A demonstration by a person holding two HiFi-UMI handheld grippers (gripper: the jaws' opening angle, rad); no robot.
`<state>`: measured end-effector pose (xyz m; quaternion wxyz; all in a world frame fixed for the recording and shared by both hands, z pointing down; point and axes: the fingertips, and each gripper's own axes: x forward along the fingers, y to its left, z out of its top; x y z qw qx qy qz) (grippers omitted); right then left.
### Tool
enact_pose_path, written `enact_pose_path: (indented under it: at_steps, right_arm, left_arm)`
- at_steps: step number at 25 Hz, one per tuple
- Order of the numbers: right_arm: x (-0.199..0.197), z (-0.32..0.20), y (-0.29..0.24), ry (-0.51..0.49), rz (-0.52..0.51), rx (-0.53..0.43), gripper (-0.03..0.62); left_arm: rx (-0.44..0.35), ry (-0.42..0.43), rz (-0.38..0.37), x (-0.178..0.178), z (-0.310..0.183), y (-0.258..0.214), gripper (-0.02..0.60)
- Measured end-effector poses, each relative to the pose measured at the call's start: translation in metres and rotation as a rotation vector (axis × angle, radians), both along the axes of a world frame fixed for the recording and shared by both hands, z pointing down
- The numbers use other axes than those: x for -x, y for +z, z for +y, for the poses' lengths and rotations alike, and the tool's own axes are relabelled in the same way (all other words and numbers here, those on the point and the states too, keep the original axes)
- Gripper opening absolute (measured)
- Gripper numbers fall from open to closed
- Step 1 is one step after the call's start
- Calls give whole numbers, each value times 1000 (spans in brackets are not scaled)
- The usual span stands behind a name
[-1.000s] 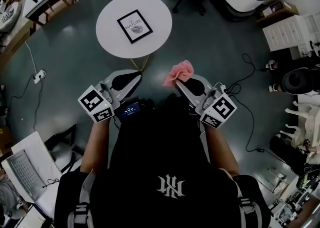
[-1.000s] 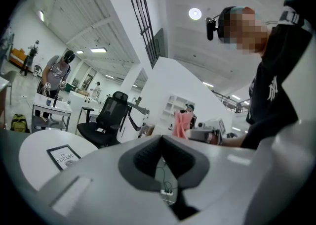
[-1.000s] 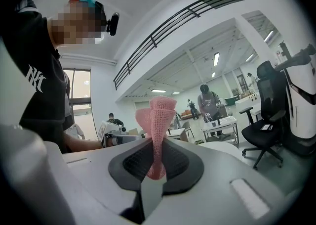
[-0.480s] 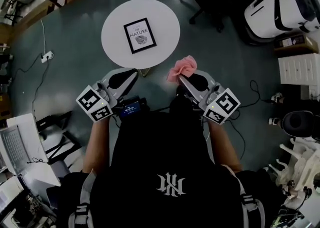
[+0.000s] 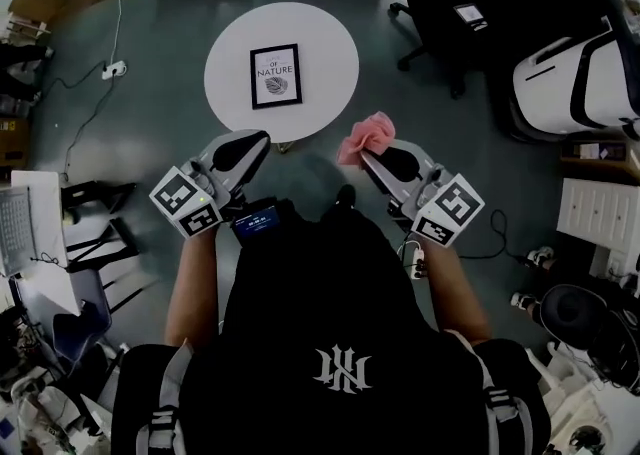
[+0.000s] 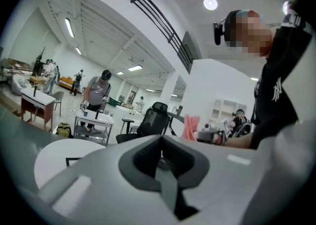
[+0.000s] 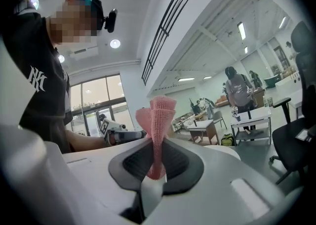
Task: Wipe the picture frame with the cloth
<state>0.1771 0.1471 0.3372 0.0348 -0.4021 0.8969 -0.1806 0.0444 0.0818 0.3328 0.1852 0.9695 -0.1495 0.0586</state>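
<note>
A black picture frame [image 5: 275,75] with a white print lies flat on the round white table [image 5: 330,68] ahead of me. My right gripper [image 5: 368,154] is shut on a pink cloth [image 5: 366,137], which bunches up beyond the jaws [image 7: 157,125]. It hangs in the air short of the table's near right edge. My left gripper [image 5: 250,140] is shut with nothing in it, just over the table's near edge. In the left gripper view the closed jaws meet [image 6: 160,156], and the table [image 6: 59,155] and the cloth [image 6: 190,127] show beyond.
A black office chair [image 5: 455,13] stands to the right of the table, a white machine [image 5: 580,63] farther right. Cables and a power strip [image 5: 112,70] lie on the grey floor at left. Desks and clutter line the left edge. People stand in the background [image 6: 98,93].
The view has swung round: table and frame now sit squarer ahead and slightly nearer. Both grippers keep their pose, the right still holding the cloth.
</note>
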Motion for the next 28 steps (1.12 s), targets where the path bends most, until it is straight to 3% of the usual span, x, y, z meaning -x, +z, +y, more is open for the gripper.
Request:
enact_pose_path:
  at_steps: [7, 12, 24, 28]
  right_arm:
    - [-14, -21, 10, -87, -31, 6, 34]
    - [-16, -39, 18, -126, -29, 30, 34]
    - [-23, -113, 45, -177, 22, 107, 34]
    - [-13, -148, 49, -208, 19, 135, 34]
  left_arm:
    - [50, -124, -40, 3, -15, 19, 2]
    - [37, -194, -47, 9, -31, 27, 3]
    - [90, -316, -52, 27, -113, 86, 2]
    - [144, -339, -99, 39, -144, 113, 3]
